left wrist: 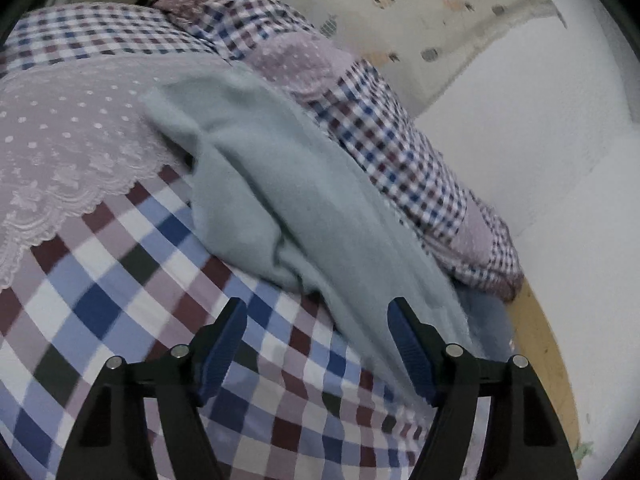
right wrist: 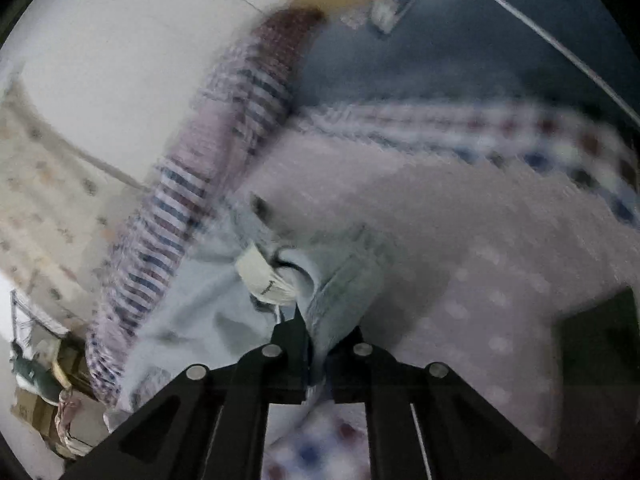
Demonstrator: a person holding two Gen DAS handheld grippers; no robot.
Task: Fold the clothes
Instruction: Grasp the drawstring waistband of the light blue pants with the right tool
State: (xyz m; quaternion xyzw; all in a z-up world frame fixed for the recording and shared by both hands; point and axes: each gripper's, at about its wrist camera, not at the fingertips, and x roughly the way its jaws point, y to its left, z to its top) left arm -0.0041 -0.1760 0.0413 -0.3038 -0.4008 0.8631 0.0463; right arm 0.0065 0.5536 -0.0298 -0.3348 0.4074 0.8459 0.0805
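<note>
Left gripper [left wrist: 318, 344]: jaws spread wide, nothing between them, blue pads hovering low over the checked bedcover [left wrist: 132, 312]. Its right-hand pad sits just beside the near edge of the pale blue-green garment [left wrist: 280, 200], which runs from about 5 o'clock in the left wrist view up to roughly 11 o'clock, lying rumpled and partly rolled on the bed, one long fold down its middle. Right gripper [right wrist: 316, 340]: jaws pressed together, pinching a ribbed edge of the same garment [right wrist: 340, 280]; a white sewn-in label [right wrist: 260, 276] shows at 11 o'clock from the fingertips, so this is probably the neckline or a hem, though motion blur prevents certainty. Judgement: the garment is gathered, not laid flat, and the scene fits either spreading it out for folding or carrying a fold across. To do this well, keep the right pinch firm on the ribbed edge, where the cloth is thickest and least likely to slip; the left should take a matching edge, not the loose middle, so tension runs straight and creases pull out. Farther off: lace-trimmed dotted lilac panel [left wrist: 68, 148] at 10 o'clock, a small-check quilt roll [left wrist: 400, 152] at 2 o'clock, a white wall [left wrist: 540, 120] beyond.
</note>
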